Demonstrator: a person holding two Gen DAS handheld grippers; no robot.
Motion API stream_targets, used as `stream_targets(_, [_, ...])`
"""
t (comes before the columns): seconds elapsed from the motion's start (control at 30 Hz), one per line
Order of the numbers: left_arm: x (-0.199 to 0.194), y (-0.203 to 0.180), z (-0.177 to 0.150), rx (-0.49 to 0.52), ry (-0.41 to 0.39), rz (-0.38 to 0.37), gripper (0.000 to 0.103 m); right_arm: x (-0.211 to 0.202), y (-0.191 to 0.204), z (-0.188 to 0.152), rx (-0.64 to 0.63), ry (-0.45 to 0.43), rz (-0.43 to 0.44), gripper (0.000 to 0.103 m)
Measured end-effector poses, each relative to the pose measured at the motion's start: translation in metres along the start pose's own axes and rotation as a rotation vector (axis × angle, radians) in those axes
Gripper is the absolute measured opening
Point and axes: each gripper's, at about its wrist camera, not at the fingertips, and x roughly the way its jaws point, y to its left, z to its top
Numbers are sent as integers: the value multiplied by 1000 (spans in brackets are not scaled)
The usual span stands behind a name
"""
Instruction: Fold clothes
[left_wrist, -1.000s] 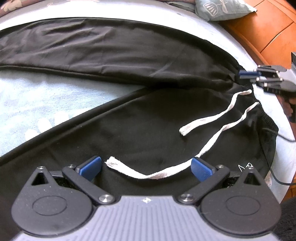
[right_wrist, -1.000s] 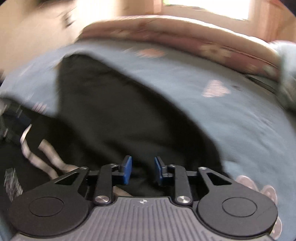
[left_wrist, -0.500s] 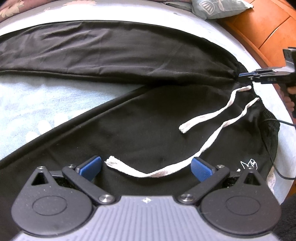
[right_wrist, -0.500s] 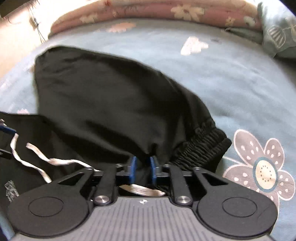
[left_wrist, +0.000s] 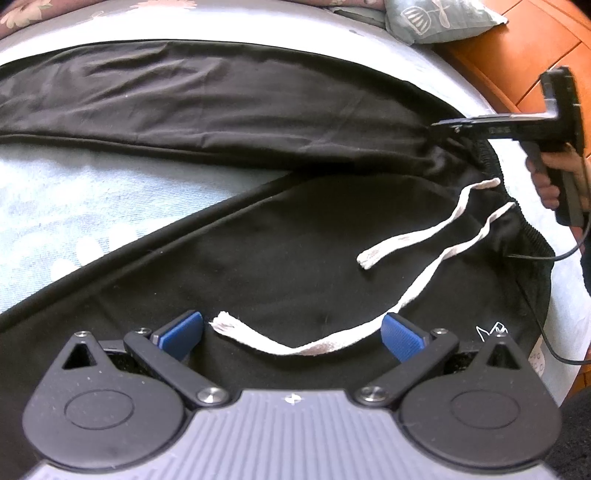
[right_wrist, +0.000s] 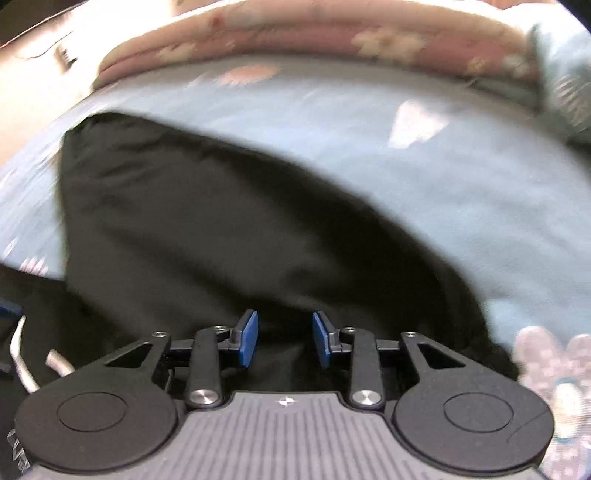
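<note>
Black trousers (left_wrist: 258, 229) lie spread on the light blue bed sheet (left_wrist: 66, 206), legs running off to the left. Two white drawstrings (left_wrist: 424, 240) trail from the waistband (left_wrist: 532, 243) at the right. My left gripper (left_wrist: 291, 326) hovers open and wide over the near leg, and the longer drawstring's end (left_wrist: 225, 321) lies between its pads. My right gripper (left_wrist: 443, 125), held by a hand (left_wrist: 554, 173), reaches in at the far end of the waistband. In the blurred right wrist view, my right gripper (right_wrist: 284, 317) is opening its jaws over the black cloth (right_wrist: 221, 221), and the pads do not press on it.
An orange wooden cabinet (left_wrist: 524, 48) stands beyond the bed's right edge. A pale patterned pillow (left_wrist: 436, 18) and a pink floral quilt (right_wrist: 332, 37) lie at the far side. A black cable (left_wrist: 554, 354) hangs over the right edge.
The right gripper's pads were almost shut on the waistband half a second ago and now stand apart. In the left view it has shifted left and slightly up. The left gripper kept still.
</note>
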Motion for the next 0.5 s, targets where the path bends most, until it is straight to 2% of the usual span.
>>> stream_targets(0.03, [0,0,0,1,-1,-2,102,-7,4,1,-5,-18,-5,44])
stream_targets(0.1, [0,1,0,5,0,-4,102,-18,14,-2,-15,-35,68,46])
stream_targets(0.17, [0,2,0,5,-2,-6,102,-18,34,-5,-56,-24,132,46])
stream_targets(0.33, [0,2,-1,6,-7,-6,102,-10,73,-11,-126,8,224,46])
stream_targets(0.5, [-1,2,-1,9,-10,-5,102,2,91,-2,-156,-8,252,46])
